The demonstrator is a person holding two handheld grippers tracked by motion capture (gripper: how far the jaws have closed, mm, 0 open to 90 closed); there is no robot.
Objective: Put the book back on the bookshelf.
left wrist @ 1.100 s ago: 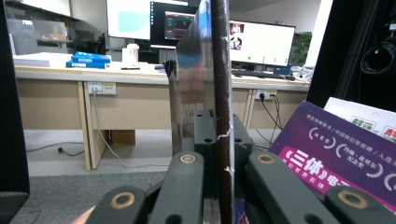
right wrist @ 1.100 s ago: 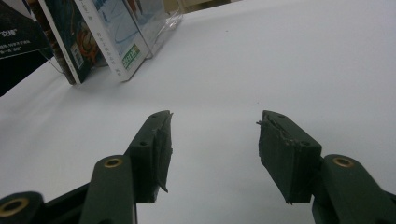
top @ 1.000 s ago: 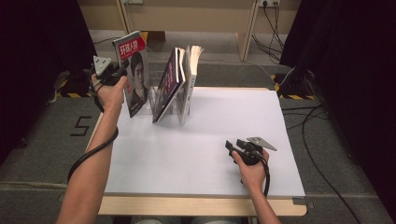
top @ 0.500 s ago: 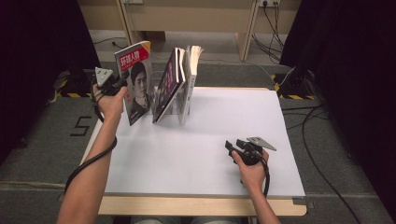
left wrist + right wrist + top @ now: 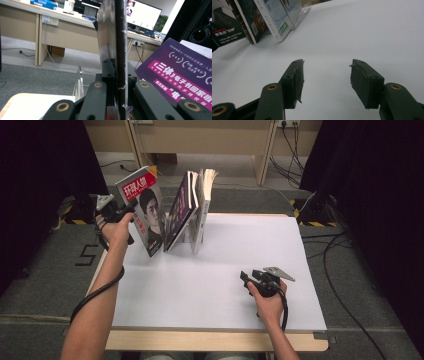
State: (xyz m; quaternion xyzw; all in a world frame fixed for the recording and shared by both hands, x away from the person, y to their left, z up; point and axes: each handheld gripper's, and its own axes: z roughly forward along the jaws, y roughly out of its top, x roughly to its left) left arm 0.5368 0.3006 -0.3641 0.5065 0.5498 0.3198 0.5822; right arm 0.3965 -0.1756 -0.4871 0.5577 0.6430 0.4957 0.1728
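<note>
Now the left claw (image 5: 131,210) — clamped on the magazine (image 5: 144,210) — is lower than a second before, and the magazine leans beside the books (image 5: 192,207) in the clear stand, its bottom on the counter (image 5: 210,285). Right claw (image 5: 246,279) stays open, empty.

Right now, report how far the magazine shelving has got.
Done: two books already stand in the clear rack. In hand: the left gripper is clamped on the magazine, whose lower corner sits on the table just left of the rack, leaning. Left: getting it into the rack and letting go. The right gripper rests open, idle.
</note>
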